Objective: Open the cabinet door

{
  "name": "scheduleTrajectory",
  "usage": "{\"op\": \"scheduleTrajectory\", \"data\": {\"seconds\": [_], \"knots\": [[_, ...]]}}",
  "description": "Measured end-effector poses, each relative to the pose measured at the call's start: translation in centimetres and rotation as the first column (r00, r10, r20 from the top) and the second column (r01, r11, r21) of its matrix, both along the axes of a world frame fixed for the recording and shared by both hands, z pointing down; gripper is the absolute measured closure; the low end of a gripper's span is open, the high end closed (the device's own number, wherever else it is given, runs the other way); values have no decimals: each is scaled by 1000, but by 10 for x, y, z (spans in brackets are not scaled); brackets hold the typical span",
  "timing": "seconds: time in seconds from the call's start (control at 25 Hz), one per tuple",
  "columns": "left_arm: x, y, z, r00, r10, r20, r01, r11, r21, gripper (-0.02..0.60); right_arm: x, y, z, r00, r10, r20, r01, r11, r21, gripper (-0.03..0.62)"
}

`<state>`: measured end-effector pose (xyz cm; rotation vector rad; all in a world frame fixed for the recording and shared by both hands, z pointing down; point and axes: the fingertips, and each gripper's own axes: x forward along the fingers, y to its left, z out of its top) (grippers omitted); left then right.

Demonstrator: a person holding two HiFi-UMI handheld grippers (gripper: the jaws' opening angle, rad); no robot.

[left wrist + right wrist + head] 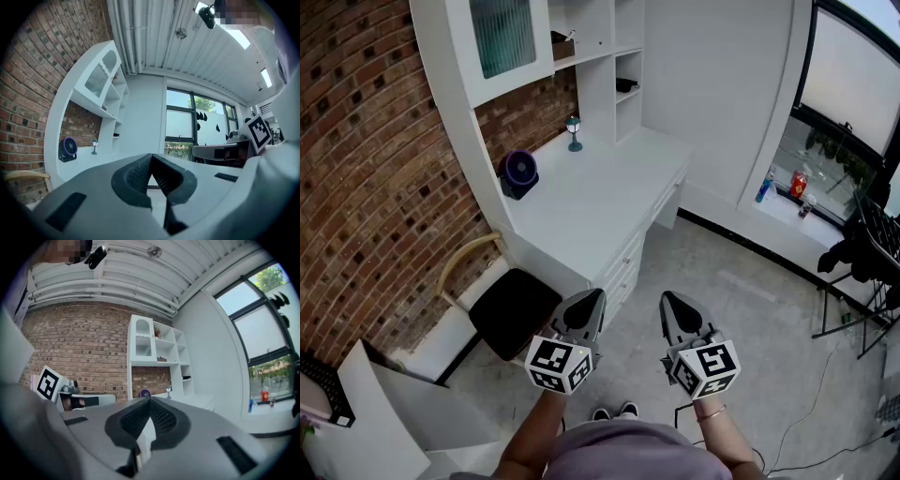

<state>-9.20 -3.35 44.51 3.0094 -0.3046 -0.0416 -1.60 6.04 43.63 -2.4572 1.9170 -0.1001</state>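
Note:
A white wall cabinet with a ribbed glass door point(502, 36) hangs above a white desk point(591, 202) at the upper left of the head view; the door point(143, 344) is closed. Both grippers are held level in front of the person, well short of the desk. My left gripper point(593, 298) is shut with nothing in it, its tips meeting point(151, 157). My right gripper point(668, 300) is shut and empty too, its tips together point(149, 400). The cabinet point(102, 75) appears far off in the left gripper view.
A purple fan point(517, 173) and a small lamp point(573, 132) stand on the desk. Open shelves point(623, 61) sit right of the cabinet. A chair with a black seat point(513, 310) is beside the desk drawers point(623, 267). A brick wall point(366, 159) lies left, a window sill point(787, 197) right.

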Motion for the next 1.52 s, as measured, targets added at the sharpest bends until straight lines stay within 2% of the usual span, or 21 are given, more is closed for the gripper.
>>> {"op": "scheduleTrajectory", "data": {"seconds": [0.44,0.76,0.84,0.92,1.12,1.52], "knots": [[4,3,13,999,-44,21,45,999,-27,580,11,9,13,999,-3,31,4,1000,-10,597],[20,0,11,994,-95,51,95,995,-2,578,31,8,11,999,-34,22,34,999,14,595],[24,-1,9,993,-106,51,106,994,5,572,37,7,11,999,-42,29,41,999,17,570],[26,0,6,992,-114,51,113,993,15,531,40,7,11,998,-54,37,53,998,22,535],[30,-2,3,990,-134,44,133,991,23,495,44,1,9,995,-94,38,92,995,36,512],[47,-34,7,986,-158,57,156,987,28,476,59,-39,8,987,-146,59,143,988,49,466]]}}
